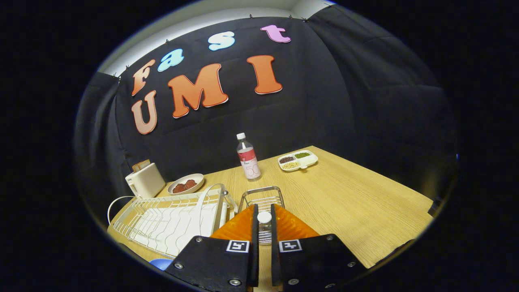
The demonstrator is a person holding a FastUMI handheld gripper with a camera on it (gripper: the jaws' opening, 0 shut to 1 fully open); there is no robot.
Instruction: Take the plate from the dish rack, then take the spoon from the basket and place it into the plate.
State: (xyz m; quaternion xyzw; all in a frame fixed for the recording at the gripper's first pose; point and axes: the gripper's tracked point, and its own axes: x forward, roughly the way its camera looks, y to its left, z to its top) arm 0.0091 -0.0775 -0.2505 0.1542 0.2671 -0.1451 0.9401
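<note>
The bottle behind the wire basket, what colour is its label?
In the gripper view, the bottle has a red and white label and a white cap.

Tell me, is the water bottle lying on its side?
No, the bottle stands upright on the wooden table, beyond the wire basket and the gripper.

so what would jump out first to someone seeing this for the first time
The gripper, closest of all, has its fingers nearly closed around a spoon held upright over the wire basket. Beside the basket sits a white dish rack, and farther back on the wooden table stands a clear bottle with a divided snack tray near it.
</note>
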